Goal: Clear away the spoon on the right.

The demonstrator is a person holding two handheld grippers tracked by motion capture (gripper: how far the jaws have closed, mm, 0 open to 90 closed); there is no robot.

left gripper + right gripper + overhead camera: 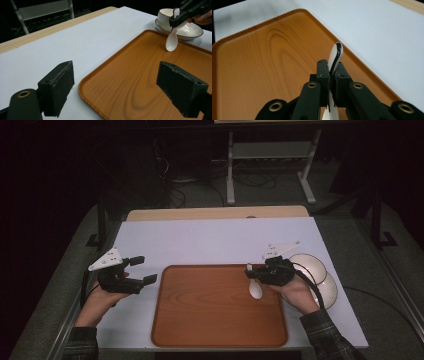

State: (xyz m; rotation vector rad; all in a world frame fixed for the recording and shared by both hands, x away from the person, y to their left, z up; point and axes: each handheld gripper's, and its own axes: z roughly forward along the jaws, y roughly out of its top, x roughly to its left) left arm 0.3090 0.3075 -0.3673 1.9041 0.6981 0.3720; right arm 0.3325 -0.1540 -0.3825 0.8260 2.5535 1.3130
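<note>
A white ceramic spoon (255, 288) hangs bowl-down over the right part of the wooden tray (200, 320). My right gripper (250, 271) is shut on its handle. In the right gripper view the spoon's dark-edged handle (336, 56) sticks up between the closed jaws, with the tray (262, 62) below. The left gripper view shows the spoon (172, 41) held above the tray (130, 82), its tip close to the tray surface. My left gripper (142, 269) is open over the white mat, left of the tray, with nothing between its fingers (58, 87).
A white bowl on a saucer (320, 275) stands right of the tray, behind my right hand; the bowl (183, 26) also appears in the left gripper view. A white mat (210, 240) covers the table. A metal stand (270, 160) is on the floor beyond.
</note>
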